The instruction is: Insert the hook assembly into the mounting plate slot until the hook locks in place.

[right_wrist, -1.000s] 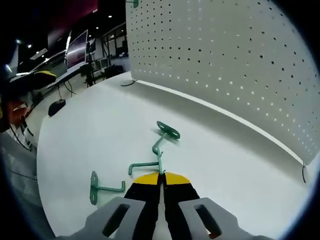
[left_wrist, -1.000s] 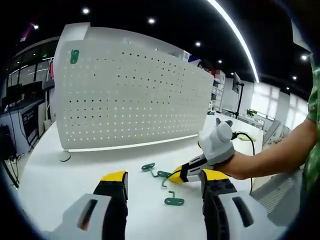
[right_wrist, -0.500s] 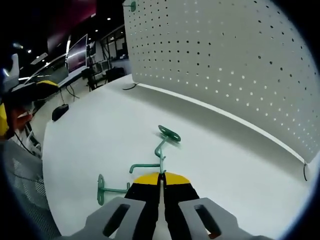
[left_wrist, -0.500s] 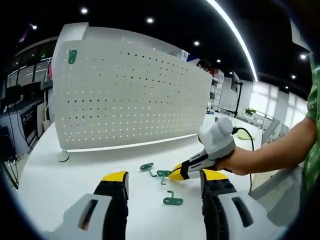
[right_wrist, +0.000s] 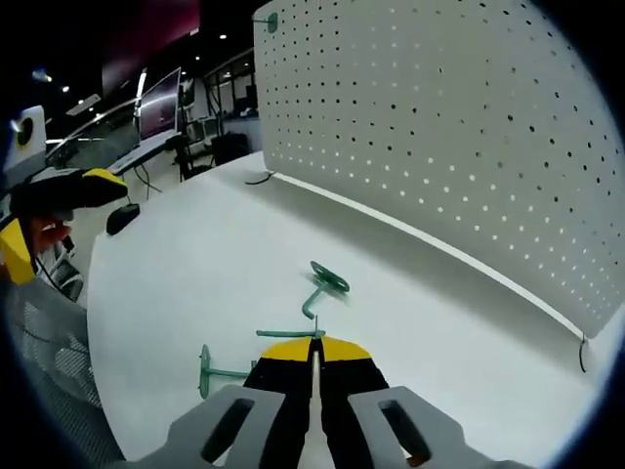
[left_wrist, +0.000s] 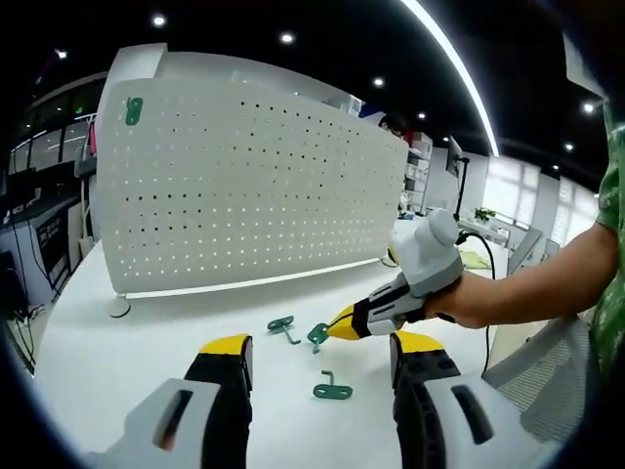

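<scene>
A white pegboard mounting plate (left_wrist: 244,186) (right_wrist: 469,127) stands upright on the white table (left_wrist: 146,342), with one green hook (left_wrist: 134,110) (right_wrist: 270,20) hung near its upper corner. My right gripper (right_wrist: 313,347) (left_wrist: 344,322) is shut on a green hook assembly (right_wrist: 285,333) (left_wrist: 317,334), held just above the table in front of the board. Two more green hooks lie on the table: one (left_wrist: 283,324) (right_wrist: 327,278) nearer the board, one (left_wrist: 332,389) (right_wrist: 220,371) nearer me. My left gripper (left_wrist: 322,357) (right_wrist: 59,191) hovers open over the front of the table, holding nothing.
A person's forearm (left_wrist: 527,298) reaches in from the right behind the right gripper. Desks and monitors (right_wrist: 156,98) stand beyond the table's far end. A foot of the board (left_wrist: 117,306) rests on the table at its left end.
The right gripper has lifted a little with the green hook held in it, off the table and towards the board. The left gripper has stayed open and about in place.
</scene>
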Motion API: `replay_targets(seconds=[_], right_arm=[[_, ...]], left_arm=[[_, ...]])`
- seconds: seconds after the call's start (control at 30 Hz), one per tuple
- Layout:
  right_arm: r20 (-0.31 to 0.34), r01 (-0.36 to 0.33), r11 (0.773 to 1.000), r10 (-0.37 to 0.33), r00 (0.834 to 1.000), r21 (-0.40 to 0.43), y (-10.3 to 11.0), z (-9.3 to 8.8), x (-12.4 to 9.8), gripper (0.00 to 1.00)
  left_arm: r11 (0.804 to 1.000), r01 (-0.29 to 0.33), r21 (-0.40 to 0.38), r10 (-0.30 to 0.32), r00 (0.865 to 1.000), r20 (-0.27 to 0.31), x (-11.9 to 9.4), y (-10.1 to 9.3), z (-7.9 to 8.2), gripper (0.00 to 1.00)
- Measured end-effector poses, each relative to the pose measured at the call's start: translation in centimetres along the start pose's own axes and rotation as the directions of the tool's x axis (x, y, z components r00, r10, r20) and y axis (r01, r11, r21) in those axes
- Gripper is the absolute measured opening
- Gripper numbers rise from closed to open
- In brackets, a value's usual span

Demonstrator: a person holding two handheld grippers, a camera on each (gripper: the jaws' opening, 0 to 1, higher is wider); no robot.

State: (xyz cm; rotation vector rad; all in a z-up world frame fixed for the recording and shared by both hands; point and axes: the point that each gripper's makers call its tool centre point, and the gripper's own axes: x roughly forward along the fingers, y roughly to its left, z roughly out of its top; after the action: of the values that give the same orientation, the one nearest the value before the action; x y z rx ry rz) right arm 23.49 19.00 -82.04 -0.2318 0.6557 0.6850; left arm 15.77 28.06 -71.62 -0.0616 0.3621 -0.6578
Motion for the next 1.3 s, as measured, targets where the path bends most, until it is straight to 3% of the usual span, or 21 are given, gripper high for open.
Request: replay_targets(seconds=[0.57,0.77,1.3], right_arm=[[0.001,-0.022,1.0,0.022,1.0,0.0,0.6,1.2,-1.0,0.0],[0.039,-0.036,0.999,0.037,0.999,-0.013,1.1,3.4,-2.4,0.0],[0.139,-0.118,0.991,0.125,0.982,-0.063,5.3,9.3,-6.8,0.0]], left_arm=[[1.0,0.006,0.018,-0.006,1.0,0.004,0.0,-0.2,0.2,0.57],[0.999,0.001,0.034,-0.002,1.0,0.013,-0.1,-0.2,0.4,0.55],[0.995,-0.026,0.1,0.02,0.998,0.065,-0.7,-0.4,1.7,0.48]])
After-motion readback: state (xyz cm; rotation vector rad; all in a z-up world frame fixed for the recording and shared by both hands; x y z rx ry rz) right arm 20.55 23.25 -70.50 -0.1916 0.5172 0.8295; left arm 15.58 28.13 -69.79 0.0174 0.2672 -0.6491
